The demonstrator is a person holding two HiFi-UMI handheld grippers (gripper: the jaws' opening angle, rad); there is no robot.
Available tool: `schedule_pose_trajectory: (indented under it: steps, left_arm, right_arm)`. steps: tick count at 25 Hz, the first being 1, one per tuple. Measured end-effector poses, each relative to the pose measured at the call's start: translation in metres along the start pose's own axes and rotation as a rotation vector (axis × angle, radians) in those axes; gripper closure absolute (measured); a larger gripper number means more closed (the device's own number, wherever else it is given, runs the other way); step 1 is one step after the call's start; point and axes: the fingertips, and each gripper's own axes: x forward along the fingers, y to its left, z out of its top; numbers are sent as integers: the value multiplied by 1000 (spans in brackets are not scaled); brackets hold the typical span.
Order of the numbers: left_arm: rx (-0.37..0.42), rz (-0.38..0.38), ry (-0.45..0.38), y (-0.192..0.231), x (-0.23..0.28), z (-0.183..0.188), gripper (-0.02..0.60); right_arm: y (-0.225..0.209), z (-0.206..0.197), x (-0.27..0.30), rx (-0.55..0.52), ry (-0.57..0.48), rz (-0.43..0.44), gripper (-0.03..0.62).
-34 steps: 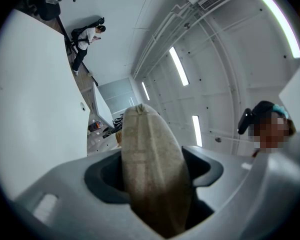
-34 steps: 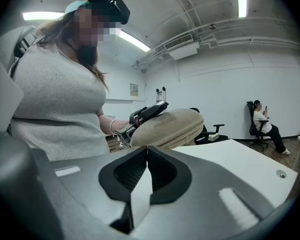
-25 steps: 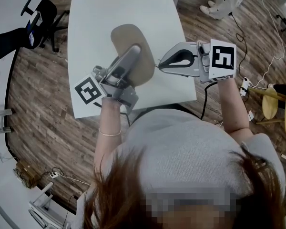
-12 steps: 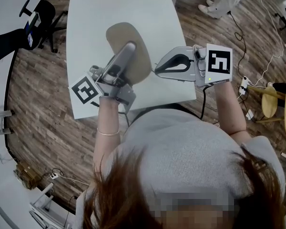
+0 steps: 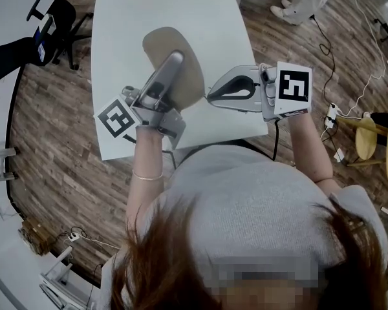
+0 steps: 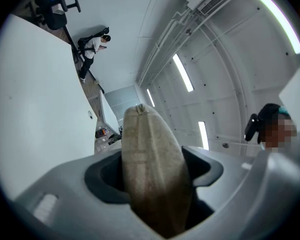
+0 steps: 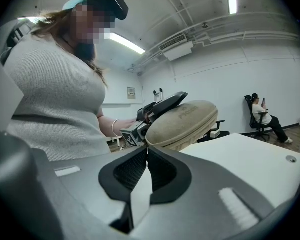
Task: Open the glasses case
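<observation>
Left tool had the beige glasses case clamped edge-on between its jaws, one pad on each broad face, nose tipped a little upward. That put the case up in the air over the near part of the white worktop, its far end clearly raised off the surface. The case looked shut, the seam running unbroken along its rim in the left gripper view.

Over on the other side, the right tool had its jaws pressed tight together with nothing between them, a closed beak aimed at the case's near edge. It sat just beside the seam there; I could not tell whether it touched.

Now for the danger, as I judged it. Those left pads squeezed both shells towards each other, so any prying at the seam would fight that very grip. Push harder and the closed tip might skid off the rounded fabric edge instead of biting into the gap. A sideways shove could also twist the case in the left jaws, since only its near end was caught. And if it slipped free, the worktop's front edge was near enough that it might have tumbled to the wooden floor.
</observation>
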Motion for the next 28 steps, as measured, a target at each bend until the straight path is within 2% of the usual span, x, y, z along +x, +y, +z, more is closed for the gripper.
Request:
schedule_pose_trajectory:
  steps: [5,11,28]
  left_arm:
    - [19,13,-2,0,2,-2,255]
    - [7,39,-24,8,-1,-1,254]
    - [-6,96,-93,20,-2,11,253]
  right_arm:
    - [3,-2,3,-8,12,-15,585]
    - [4,-6,10,16,2,-35,585]
    - [1,-2,26,47,-109,-118,585]
